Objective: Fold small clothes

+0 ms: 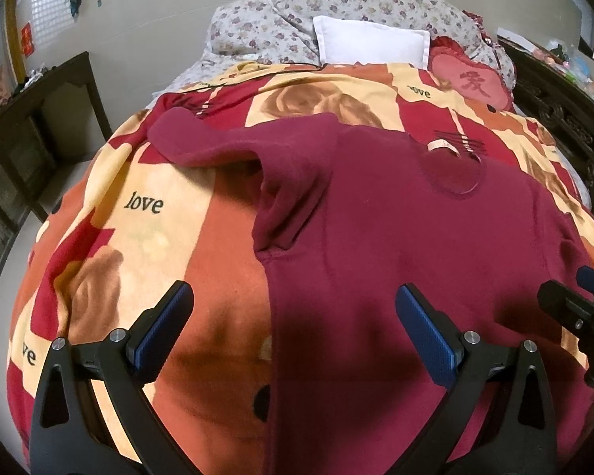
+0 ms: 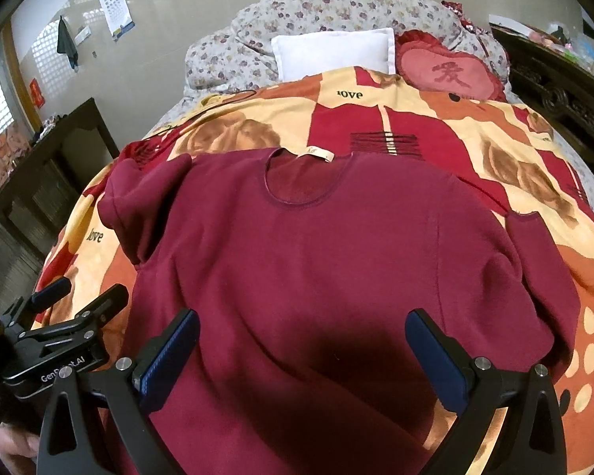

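A maroon long-sleeved top [image 2: 316, 257] lies spread flat on the bed, neckline away from me; it also shows in the left wrist view [image 1: 396, 217]. Its left sleeve [image 1: 202, 142] stretches out to the left and is bunched at the armpit. Its right sleeve [image 2: 542, 261] lies folded beside the body. My left gripper [image 1: 293, 316] is open and empty above the top's lower left edge. My right gripper [image 2: 303, 340] is open and empty above the top's lower middle. The left gripper also shows at the left edge of the right wrist view [image 2: 75, 308].
A red, orange and cream "love" blanket [image 1: 146, 206] covers the bed. A white pillow [image 1: 372, 41], a floral quilt [image 1: 297, 8] and a red heart cushion [image 1: 471, 79] lie at the head. A dark wooden chair [image 1: 39, 126] stands left, carved dark furniture [image 1: 566, 118] right.
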